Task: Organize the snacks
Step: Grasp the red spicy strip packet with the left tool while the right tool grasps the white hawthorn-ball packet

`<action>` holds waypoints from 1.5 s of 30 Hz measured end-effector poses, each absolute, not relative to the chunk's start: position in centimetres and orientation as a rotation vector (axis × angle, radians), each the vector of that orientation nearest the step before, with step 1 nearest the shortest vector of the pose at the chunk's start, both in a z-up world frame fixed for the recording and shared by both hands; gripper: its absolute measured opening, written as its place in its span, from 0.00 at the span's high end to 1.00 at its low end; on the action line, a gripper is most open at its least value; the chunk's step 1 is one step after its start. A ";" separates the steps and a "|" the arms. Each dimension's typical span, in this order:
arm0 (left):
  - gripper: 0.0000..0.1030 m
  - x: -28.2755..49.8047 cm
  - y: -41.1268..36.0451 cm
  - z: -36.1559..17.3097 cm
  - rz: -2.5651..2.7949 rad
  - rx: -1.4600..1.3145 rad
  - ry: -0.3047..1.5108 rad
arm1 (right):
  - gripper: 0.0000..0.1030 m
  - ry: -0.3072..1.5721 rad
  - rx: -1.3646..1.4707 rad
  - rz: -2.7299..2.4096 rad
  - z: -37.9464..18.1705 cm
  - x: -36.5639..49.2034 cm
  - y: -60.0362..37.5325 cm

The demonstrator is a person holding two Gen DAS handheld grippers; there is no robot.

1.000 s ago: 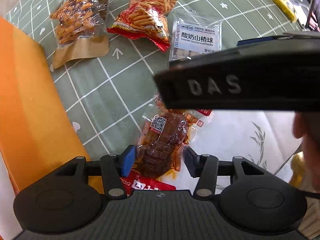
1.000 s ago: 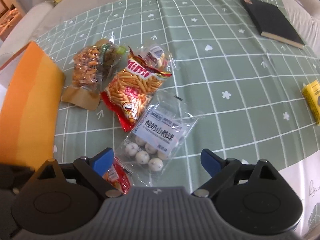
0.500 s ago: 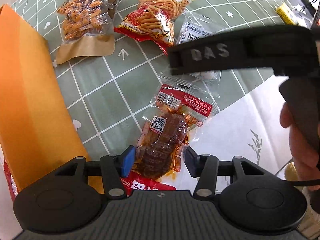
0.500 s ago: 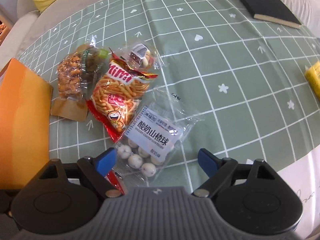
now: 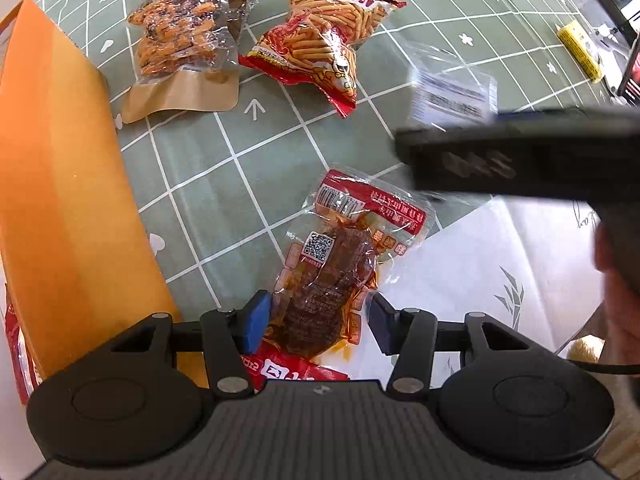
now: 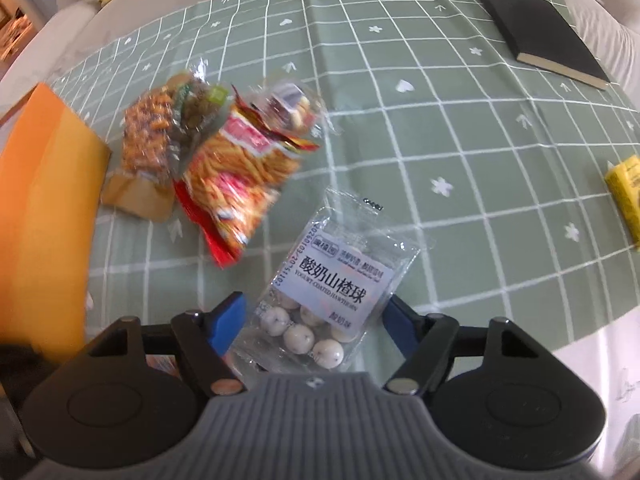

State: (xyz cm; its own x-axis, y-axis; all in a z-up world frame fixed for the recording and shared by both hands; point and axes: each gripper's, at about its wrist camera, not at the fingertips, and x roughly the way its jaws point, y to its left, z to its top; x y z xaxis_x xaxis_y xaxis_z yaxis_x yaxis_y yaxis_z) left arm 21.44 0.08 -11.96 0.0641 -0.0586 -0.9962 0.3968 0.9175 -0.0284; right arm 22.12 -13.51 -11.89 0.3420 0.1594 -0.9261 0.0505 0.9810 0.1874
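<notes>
My left gripper (image 5: 316, 324) is shut on a clear packet of dark spicy snack with a red label (image 5: 328, 276). My right gripper (image 6: 312, 322) is shut on a clear bag of white yogurt hawthorn balls (image 6: 320, 296), lifted off the cloth; it also shows in the left wrist view (image 5: 452, 88). A red bag of orange sticks (image 5: 320, 48) (image 6: 236, 176) and a clear bag of orange-brown crackers (image 5: 180, 44) (image 6: 148, 148) lie on the green checked cloth. A small packet of round snacks (image 6: 292, 104) lies behind the red bag.
An orange paper bag (image 5: 60, 184) (image 6: 36, 208) lies at the left. A black notebook (image 6: 540, 36) lies at the far right. A yellow box (image 6: 628, 196) (image 5: 580, 52) sits at the right edge. The green cloth (image 6: 440, 128) ends near me on a white table edge.
My right gripper has closed on the hawthorn ball bag and lifted it to the right. The left gripper still holds the spicy snack packet, now seen from a little higher.
</notes>
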 end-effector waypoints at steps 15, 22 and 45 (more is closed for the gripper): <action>0.41 22.5 -0.4 -11.3 -0.229 0.245 1.424 | 0.32 1.307 0.034 0.175 -12.2 17.7 -18.2; 0.25 22.2 -1.8 -11.6 -0.269 0.334 1.420 | 0.23 1.277 0.040 0.167 -11.8 17.5 -17.5; 0.36 21.3 -3.1 -12.6 -0.336 0.336 1.379 | 0.43 1.219 -0.065 0.178 -12.2 16.8 -15.4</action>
